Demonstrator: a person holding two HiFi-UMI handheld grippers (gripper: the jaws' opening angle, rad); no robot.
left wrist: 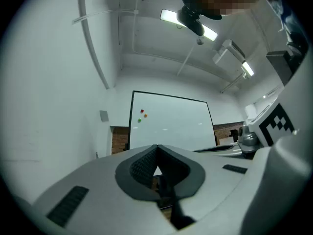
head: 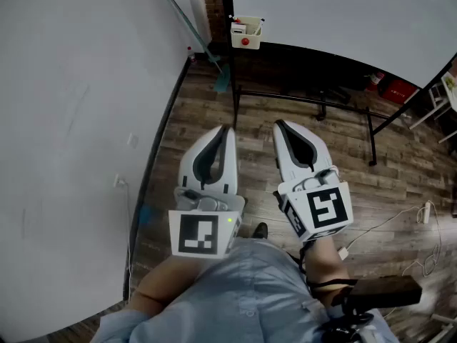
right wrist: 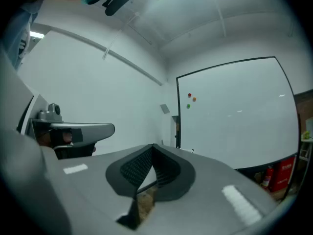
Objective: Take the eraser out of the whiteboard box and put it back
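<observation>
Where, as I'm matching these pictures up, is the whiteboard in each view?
Head view: whiteboard at top right.
Left gripper view: whiteboard at centre.
Right gripper view: whiteboard across the right half.
Shared landmark: white wall beside its left edge.

Floor (head: 207, 120): dark wood planks, running from the grey wall at frame left to the right edge. On it, upper centre to right: black tube legs of the whiteboard stand (head: 314, 104), one bar lying along the planks, another slanting toward the right edge. Teal-headed broom (head: 222, 81) at upper centre, head on the floor, handle leaning up-left against the wall. Red items (head: 397, 89) at upper right, just under the board's edge. White cable (head: 385, 224) trails across the right side to a white power strip (head: 427, 211). Dark shoe (head: 260, 230) on the planks at lower centre. Whiteboard box (head: 246, 33), cream, red spot on front, hangs at top centre; contents too small to identify.
</observation>
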